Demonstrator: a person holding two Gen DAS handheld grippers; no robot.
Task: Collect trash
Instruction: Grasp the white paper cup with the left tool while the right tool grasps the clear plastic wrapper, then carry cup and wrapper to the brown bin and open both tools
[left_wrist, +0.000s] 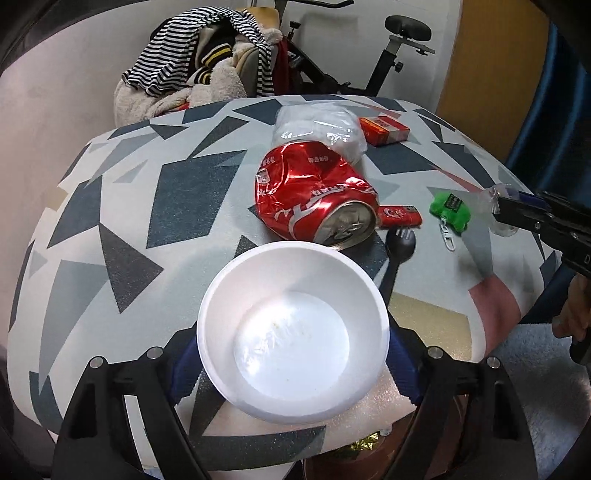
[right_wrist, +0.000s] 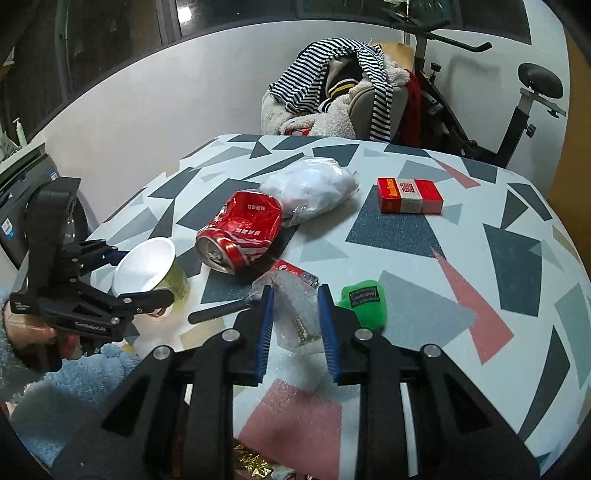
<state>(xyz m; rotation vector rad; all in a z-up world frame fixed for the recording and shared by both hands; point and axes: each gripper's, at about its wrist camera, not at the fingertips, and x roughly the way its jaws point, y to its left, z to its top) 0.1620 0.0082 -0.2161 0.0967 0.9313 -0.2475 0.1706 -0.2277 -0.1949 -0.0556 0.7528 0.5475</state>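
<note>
A white foam bowl (left_wrist: 291, 332) with a gold outside (right_wrist: 147, 266) sits tilted between my left gripper's (left_wrist: 293, 354) blue pads, which press on its sides. The right wrist view shows that gripper (right_wrist: 146, 275) at the left, closed around the bowl. My right gripper (right_wrist: 295, 295) is shut on a crumpled clear plastic wrapper (right_wrist: 295, 317), held just above the table. In the left wrist view the right gripper (left_wrist: 496, 206) appears at the right edge with the wrapper (left_wrist: 484, 199). A crushed red can (left_wrist: 314, 195) (right_wrist: 240, 236) lies behind the bowl.
On the patterned table (right_wrist: 461, 266) lie a white plastic bag (right_wrist: 310, 188), a red cigarette pack (right_wrist: 410, 199), a red lighter (right_wrist: 295, 273), a black spork (left_wrist: 399, 243) and a green plush keychain (right_wrist: 365, 302). A clothes-piled chair (right_wrist: 343, 96) and an exercise bike (right_wrist: 524, 103) stand behind.
</note>
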